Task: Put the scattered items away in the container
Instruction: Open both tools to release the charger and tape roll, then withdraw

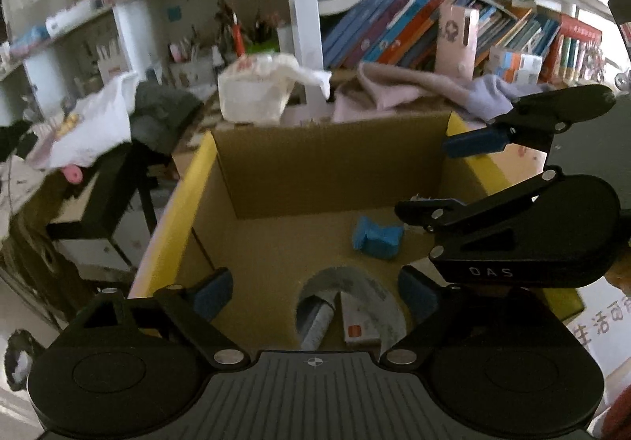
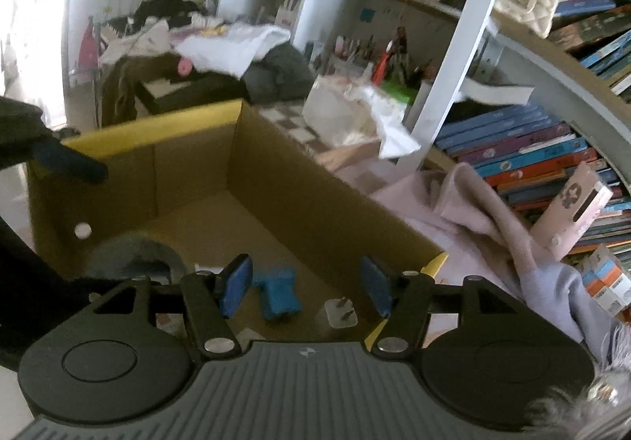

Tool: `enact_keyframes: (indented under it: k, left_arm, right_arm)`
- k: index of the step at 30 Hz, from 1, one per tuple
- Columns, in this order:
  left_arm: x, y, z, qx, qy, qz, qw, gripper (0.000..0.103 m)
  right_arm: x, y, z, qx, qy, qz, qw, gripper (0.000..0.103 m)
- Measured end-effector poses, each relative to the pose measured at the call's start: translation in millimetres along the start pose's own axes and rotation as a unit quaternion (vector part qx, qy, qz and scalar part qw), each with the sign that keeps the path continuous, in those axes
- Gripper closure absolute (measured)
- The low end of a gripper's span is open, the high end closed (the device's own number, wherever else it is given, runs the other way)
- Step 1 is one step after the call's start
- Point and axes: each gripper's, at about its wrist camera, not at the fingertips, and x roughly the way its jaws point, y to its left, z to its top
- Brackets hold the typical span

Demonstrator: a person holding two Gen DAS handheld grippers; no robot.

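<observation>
An open cardboard box (image 1: 327, 163) with yellow flaps sits below both grippers; it also shows in the right wrist view (image 2: 189, 163). Inside lie a blue spool-shaped piece (image 1: 376, 236) (image 2: 278, 292), a grey slipper (image 1: 351, 306) (image 2: 130, 250) holding a small white carton (image 1: 361, 317), and a white plug (image 2: 341, 313). My left gripper (image 1: 315, 290) is open and empty above the slipper. My right gripper (image 2: 305, 286) is open and empty over the box's near right corner; it also shows in the left wrist view (image 1: 445, 179).
Pink and lilac cloths (image 2: 493, 211) (image 1: 402, 88) lie on the desk beside the box. A white bag (image 1: 256, 92) and a white and a dark garment (image 1: 118, 120) are behind it. Shelves of books (image 1: 414, 29) stand at the back.
</observation>
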Motion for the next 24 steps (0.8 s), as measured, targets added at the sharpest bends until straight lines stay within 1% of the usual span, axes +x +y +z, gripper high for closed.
enact_keyframes:
  k: [7, 11, 14, 17, 24]
  left_arm:
    - [-35, -3, 2, 0.009, -0.044, 0.014, 0.9989, 0.009]
    - [-55, -6, 0, 0.016, -0.065, 0.018, 0.9976, 0.009]
    - [-70, -8, -2, 0.017, -0.079, 0.017, 0.9966, 0.008]
    - [-83, -9, -5, 0.016, -0.09, 0.017, 0.9956, 0.006]
    - [-115, -8, -19, 0.003, -0.114, 0.017, 0.9933, 0.005]
  right_arm:
    - [-34, 3, 6, 0.032, -0.037, -0.01, 0.999, 0.043]
    - [-56, 7, 7, 0.042, -0.055, -0.022, 0.997, 0.043]
    - [-73, 11, 6, 0.047, -0.068, -0.033, 0.996, 0.043]
    - [-90, 15, 4, 0.051, -0.077, -0.046, 0.995, 0.043]
    - [-128, 25, -6, 0.057, -0.095, -0.078, 0.991, 0.043]
